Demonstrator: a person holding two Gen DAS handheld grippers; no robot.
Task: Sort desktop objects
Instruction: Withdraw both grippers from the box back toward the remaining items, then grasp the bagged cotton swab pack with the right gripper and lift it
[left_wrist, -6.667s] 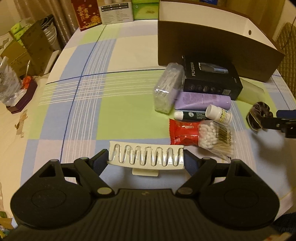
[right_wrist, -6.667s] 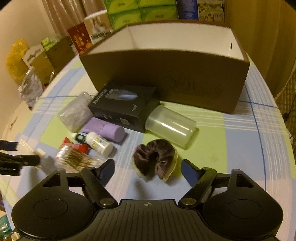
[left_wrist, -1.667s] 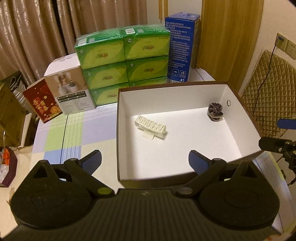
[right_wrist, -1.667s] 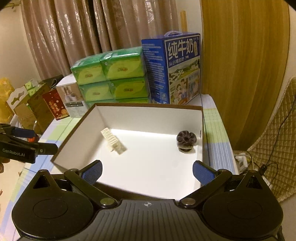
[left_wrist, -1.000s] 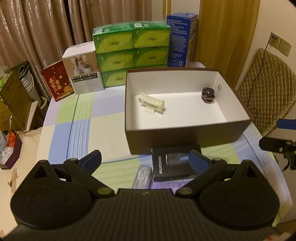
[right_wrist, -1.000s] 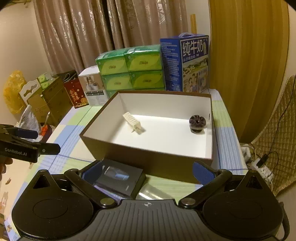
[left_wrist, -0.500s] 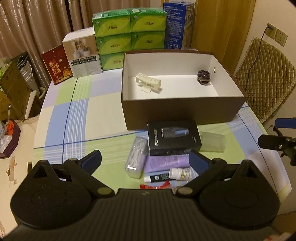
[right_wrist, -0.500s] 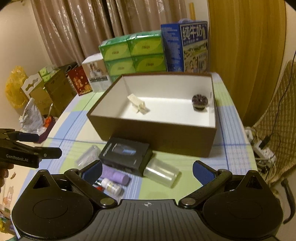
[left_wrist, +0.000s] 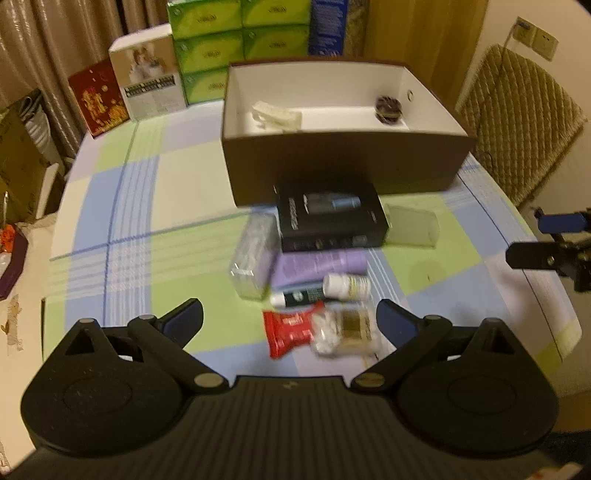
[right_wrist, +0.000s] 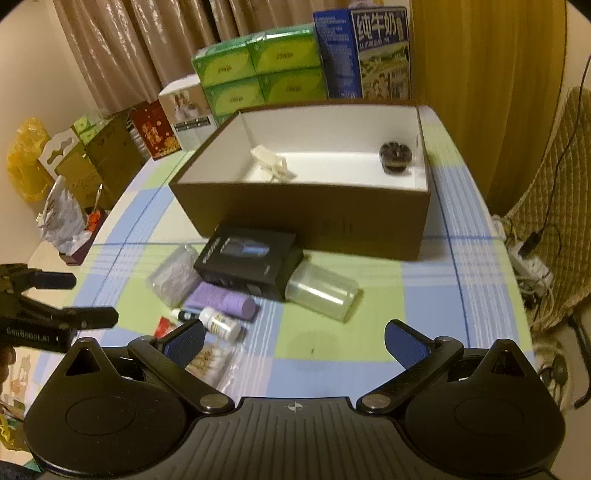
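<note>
Now, left tongs (left_wrist: 290, 319): you are holding them spread wide and empty, above the near edge of the pile; they are also showing at the left edge of the right view (right_wrist: 70, 295).
Right tongs (right_wrist: 294, 341): you are holding these wide apart too, gripping nothing, over the checked cloth beside the pile; they are showing at the right edge of the left view (left_wrist: 546, 240).
Box (left_wrist: 343, 168): it is sitting open on the bench (left_wrist: 122, 206), brown outside, white inside, just behind the pile.
Inside the box: a white clip (right_wrist: 271, 164) is lying toward the left, a dark scrunchie (right_wrist: 395, 157) is sitting by the right wall, well apart from each other.
Black carton (left_wrist: 330, 219): it is lying in front of the box, touching or nearly touching its front wall.
Clear cup (right_wrist: 321, 290): it is lying on its side just right of the black carton.
Purple tube (left_wrist: 319, 266): it is resting against the carton's near side.
Swab case (left_wrist: 255, 254): it is lying just left of the carton and tube.
Small bottle (left_wrist: 347, 286): it is lying on its side nearer you, with a dark green tube (left_wrist: 297, 297) just beside it.
Red packet (left_wrist: 290, 332): it is lying nearest your left tongs, touching a swab bag (left_wrist: 345, 330) on its right.
</note>
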